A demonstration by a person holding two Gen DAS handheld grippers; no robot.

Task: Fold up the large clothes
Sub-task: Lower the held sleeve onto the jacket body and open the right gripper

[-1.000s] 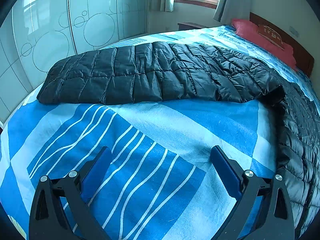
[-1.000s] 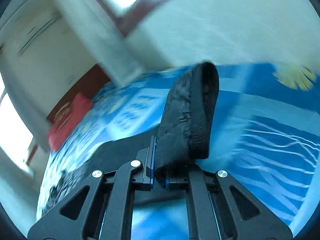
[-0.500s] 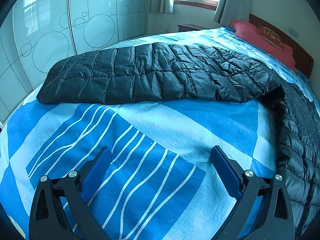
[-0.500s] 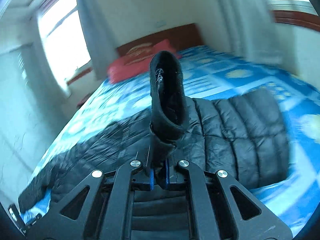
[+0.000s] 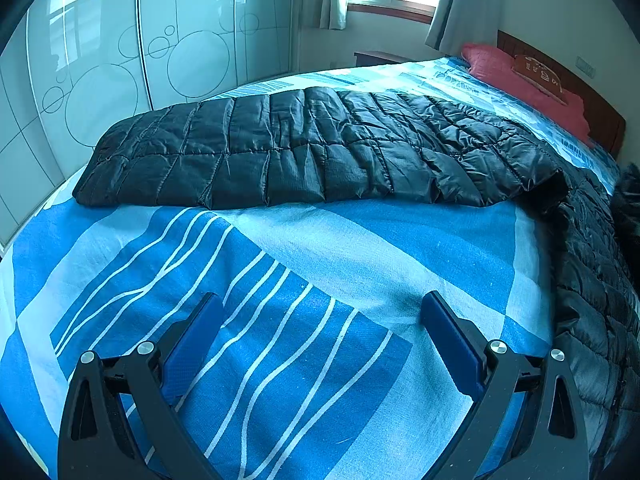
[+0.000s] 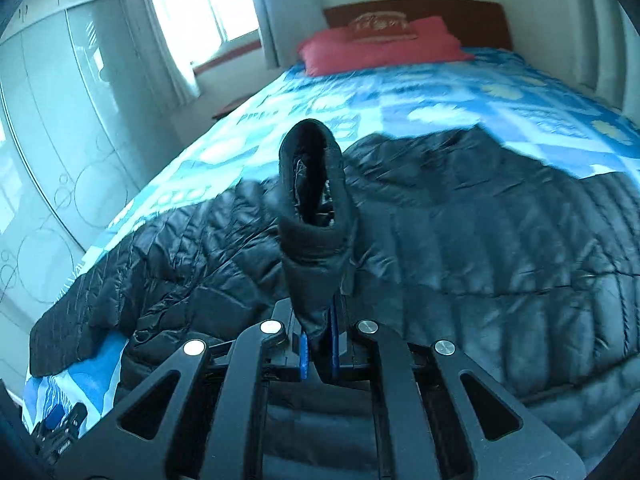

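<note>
Swung round since a sec ago: your right gripper was facing the wall and bare sheet w/ the sleeve cuff dangling, now it looks up the bed toward the red pillow, cuff standing up over the black down jacket. Left-wrist view hasn't changed at all; that hand stayed put.

Jacket lies spread across the blue patterned bed sheet: one sleeve stretched flat leftwards toward the wardrobe doors, body on the right side of the bed.

Right gripper: jaws pinched tight on the sleeve just below the cuff, fabric squeezed btw the blue pads. Cuff sticks up in front of the lens, rest of the sleeve trails down to the body below.

Left gripper: jaws wide apart, nothing btw them, hanging over bare sheet, near side of the flat sleeve, well short of it.

Step in hand, by my read: carrying that sleeve in over the body. To do it well:
- keep the pinch firm, shell fabric looks slippery
- lay the sleeve flat across the torso, no twist
- let go only once the cuff rests on the quilting
- then bring the left in for the outstretched sleeve.
</note>
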